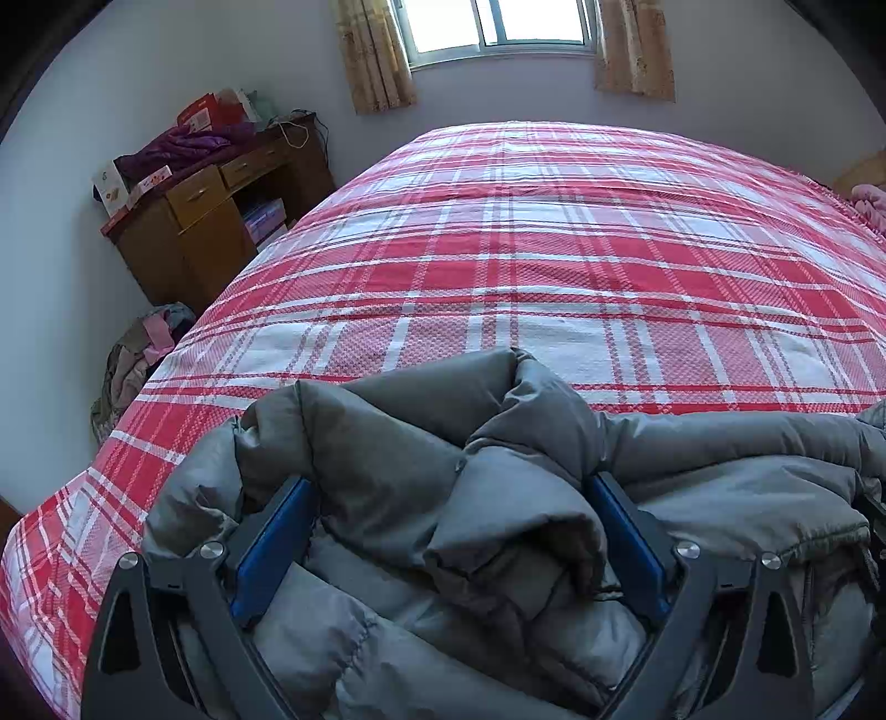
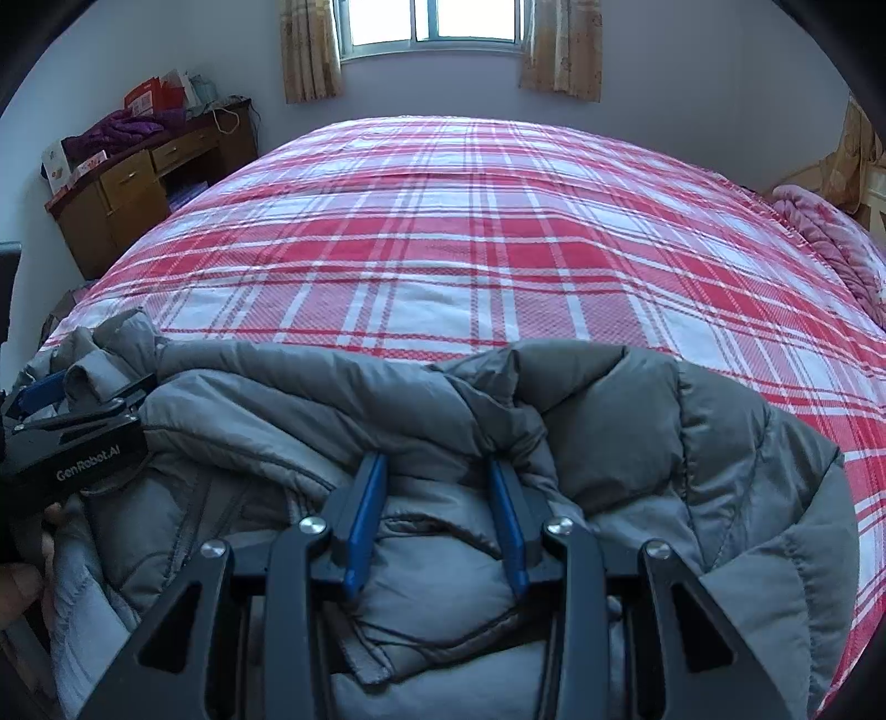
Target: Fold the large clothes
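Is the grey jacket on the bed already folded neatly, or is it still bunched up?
Bunched up. The grey jacket lies in loose, rumpled heaps at the near edge of the plaid bed, with no flat, even fold visible.

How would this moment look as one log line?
left claw: gripping jacket | right claw: gripping jacket | jacket: bunched on bed

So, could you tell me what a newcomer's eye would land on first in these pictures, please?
Probably the red-and-white plaid bedspread, which fills the middle of both views up to the window. Next comes the puffy grey down jacket bunched at the near edge of the bed, with the left claw and right claw each holding a fold between blue pads. A cluttered wooden desk stands against the left wall.
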`<control>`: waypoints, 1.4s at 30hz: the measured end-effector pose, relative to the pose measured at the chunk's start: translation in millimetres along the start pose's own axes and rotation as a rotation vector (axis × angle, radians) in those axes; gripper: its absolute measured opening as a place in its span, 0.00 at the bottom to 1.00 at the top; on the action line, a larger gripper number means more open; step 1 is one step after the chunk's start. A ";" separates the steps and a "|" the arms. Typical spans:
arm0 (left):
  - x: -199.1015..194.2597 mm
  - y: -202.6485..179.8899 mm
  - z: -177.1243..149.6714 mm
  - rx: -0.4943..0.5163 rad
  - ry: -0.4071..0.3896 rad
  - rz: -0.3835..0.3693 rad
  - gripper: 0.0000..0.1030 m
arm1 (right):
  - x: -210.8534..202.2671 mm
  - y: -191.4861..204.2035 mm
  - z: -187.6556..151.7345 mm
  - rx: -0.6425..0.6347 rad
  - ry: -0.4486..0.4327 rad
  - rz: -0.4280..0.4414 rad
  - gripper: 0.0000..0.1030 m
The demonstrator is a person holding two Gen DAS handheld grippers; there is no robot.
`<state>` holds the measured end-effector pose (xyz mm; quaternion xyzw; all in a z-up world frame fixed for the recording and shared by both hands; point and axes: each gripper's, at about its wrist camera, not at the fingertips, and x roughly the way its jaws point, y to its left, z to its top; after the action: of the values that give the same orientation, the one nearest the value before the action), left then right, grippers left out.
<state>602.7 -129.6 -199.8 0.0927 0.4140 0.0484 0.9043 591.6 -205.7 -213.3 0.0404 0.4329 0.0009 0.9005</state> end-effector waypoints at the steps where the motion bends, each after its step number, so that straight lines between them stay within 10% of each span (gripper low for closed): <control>1: 0.2 0.1 0.0 0.000 0.000 0.000 0.96 | 0.3 0.8 0.0 -0.003 0.000 -0.005 0.39; 29: -10.1 11.2 10.8 -0.014 0.028 -0.011 0.97 | 1.8 -1.4 6.0 -0.007 0.022 0.016 0.41; 32: -54.7 33.2 12.8 -0.023 -0.042 -0.044 0.97 | -24.1 -18.7 6.8 0.025 0.011 0.040 0.66; 42: -168.8 126.9 -150.8 0.068 0.013 -0.027 0.97 | -161.2 -79.1 -124.0 0.017 0.031 0.018 0.79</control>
<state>377.0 -14.0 -145.1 0.1174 0.4223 0.0224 0.8986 391.5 -281.5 -170.5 0.0519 0.4463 0.0059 0.8934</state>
